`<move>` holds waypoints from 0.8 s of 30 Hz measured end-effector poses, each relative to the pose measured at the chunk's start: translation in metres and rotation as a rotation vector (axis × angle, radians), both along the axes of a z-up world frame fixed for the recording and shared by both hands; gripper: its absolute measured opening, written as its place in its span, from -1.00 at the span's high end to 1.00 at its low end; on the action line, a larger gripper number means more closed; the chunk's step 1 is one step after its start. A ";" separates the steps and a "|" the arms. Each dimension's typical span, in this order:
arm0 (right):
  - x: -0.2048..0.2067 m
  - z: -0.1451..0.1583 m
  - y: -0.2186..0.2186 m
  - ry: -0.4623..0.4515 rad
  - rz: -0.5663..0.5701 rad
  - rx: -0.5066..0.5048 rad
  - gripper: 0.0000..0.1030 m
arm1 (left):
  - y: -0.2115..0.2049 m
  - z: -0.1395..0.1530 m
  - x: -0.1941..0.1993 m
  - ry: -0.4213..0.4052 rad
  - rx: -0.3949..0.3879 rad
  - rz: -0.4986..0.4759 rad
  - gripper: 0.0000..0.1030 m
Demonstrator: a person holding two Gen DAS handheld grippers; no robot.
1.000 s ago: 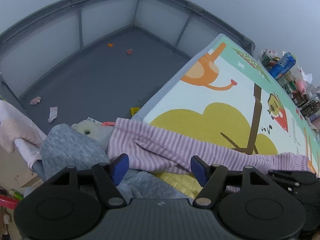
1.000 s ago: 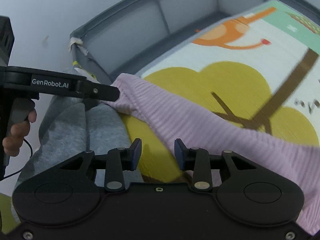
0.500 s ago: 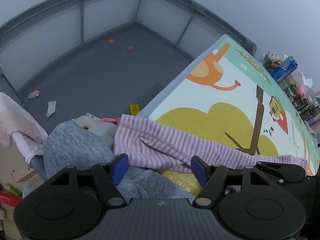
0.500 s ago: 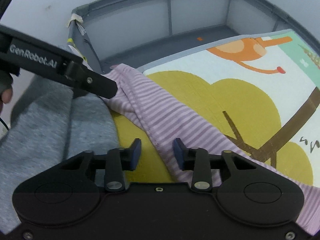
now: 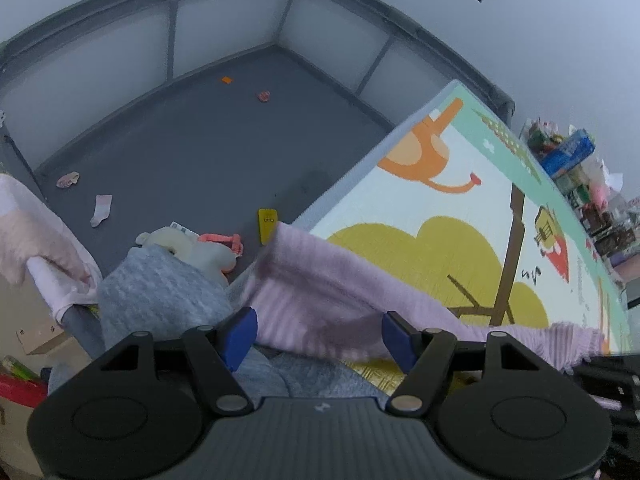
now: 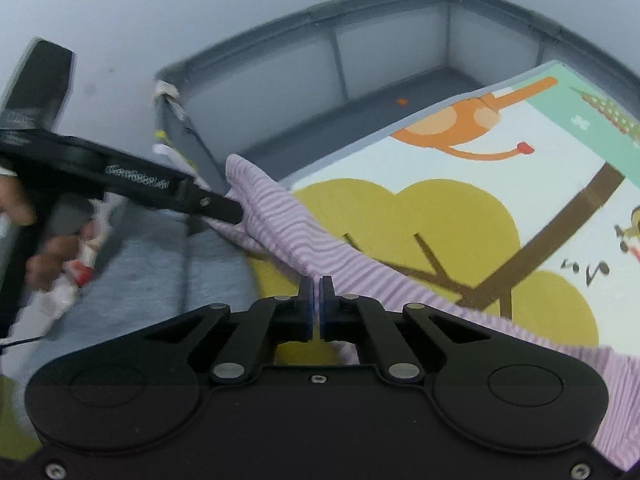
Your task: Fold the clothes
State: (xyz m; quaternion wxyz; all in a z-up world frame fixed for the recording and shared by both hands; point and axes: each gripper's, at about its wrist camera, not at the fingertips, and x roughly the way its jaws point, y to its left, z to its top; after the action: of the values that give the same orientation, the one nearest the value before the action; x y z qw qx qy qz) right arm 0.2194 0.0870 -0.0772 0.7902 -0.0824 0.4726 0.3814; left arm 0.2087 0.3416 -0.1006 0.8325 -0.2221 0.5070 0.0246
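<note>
Purple-striped garment (image 6: 304, 240) edge is pinched in the closed right gripper (image 6: 316, 304).

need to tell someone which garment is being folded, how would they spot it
Find the play mat printed with a mustard tree and an orange animal. Along its near edge lies the striped garment, with the right gripper shut on its edge. Its thin lilac and white stripes distinguish it from the plain grey knit beside it.

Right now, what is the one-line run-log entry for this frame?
step: grasp garment edge | right tool: just closed on striped purple garment | left tool: open, garment between pads, not gripped | surface: play mat
</note>
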 end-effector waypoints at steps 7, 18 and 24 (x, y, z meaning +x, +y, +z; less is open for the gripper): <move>-0.036 0.011 -0.031 0.042 0.068 -0.029 0.97 | 0.013 0.015 -0.014 -0.033 -0.012 0.048 -0.42; -0.070 -0.009 -0.038 0.091 0.103 -0.067 0.97 | -0.020 0.017 0.012 -0.037 -0.034 -0.058 -0.47; -0.072 -0.014 -0.038 0.096 0.077 -0.057 0.96 | -0.064 0.018 0.035 -0.034 0.031 -0.167 -0.47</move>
State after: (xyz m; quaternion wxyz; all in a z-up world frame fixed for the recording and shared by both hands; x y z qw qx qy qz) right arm 0.1476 0.0495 -0.0909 0.7486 -0.1048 0.5171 0.4015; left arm 0.2436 0.2773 -0.0822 0.8435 -0.1666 0.5090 -0.0408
